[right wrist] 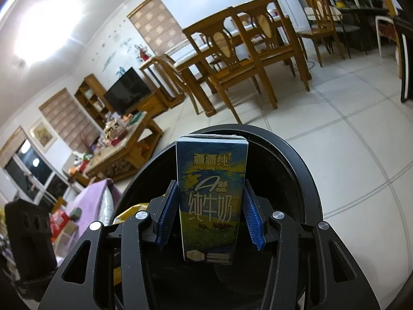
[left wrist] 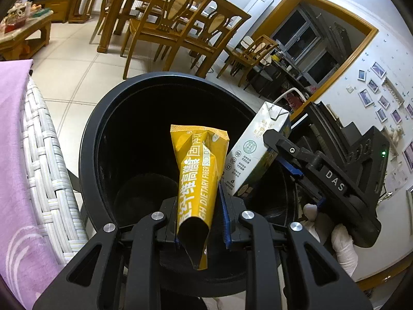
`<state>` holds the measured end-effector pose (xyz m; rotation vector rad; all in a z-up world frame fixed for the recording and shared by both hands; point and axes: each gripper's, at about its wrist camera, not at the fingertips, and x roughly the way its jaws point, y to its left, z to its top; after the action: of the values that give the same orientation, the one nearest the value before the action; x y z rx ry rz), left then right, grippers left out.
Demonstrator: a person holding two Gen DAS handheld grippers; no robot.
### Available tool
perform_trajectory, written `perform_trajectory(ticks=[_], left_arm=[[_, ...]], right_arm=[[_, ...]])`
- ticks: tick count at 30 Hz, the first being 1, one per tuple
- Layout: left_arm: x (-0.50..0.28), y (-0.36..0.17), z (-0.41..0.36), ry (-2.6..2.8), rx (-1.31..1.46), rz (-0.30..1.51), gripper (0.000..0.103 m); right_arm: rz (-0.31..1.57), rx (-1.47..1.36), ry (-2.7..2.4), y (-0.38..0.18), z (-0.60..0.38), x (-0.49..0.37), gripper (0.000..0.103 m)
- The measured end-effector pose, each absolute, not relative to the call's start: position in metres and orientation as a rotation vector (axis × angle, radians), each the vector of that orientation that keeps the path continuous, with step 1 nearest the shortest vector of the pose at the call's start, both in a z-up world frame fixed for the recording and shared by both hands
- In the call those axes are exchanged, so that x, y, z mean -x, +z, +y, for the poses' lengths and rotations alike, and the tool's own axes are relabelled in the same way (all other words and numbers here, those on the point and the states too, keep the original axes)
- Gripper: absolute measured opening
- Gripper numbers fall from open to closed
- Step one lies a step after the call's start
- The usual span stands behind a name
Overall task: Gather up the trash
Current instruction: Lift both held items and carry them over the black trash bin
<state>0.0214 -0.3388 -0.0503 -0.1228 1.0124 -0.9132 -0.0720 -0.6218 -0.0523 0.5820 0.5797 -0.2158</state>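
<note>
At the centre of both frames, above the black bin [left wrist: 93,134], the left gripper [left wrist: 200,201] clamps a crumpled yellow wrapper [left wrist: 198,170]; the right gripper [right wrist: 210,214] clamps an upright blue milk carton [right wrist: 210,196].

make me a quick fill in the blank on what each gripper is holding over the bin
1. The left gripper is shut on a ____ snack wrapper.
2. The right gripper is shut on a milk ____.
3. Both items hang over the open black ____.
4. Beside the bin stands a white ____ seat under a purple blanket.

Missing words: yellow; carton; bin; woven
</note>
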Motion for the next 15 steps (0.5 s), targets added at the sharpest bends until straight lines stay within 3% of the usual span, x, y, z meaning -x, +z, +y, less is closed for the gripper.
perform_trajectory(ticks=[15], left_arm=[[-0.016, -0.045, -0.349, -0.905, 0.070, 0.995, 0.024]], right_arm=[[0.589, -0.523, -0.237, -0.051, -0.604, 0.067, 0.049]])
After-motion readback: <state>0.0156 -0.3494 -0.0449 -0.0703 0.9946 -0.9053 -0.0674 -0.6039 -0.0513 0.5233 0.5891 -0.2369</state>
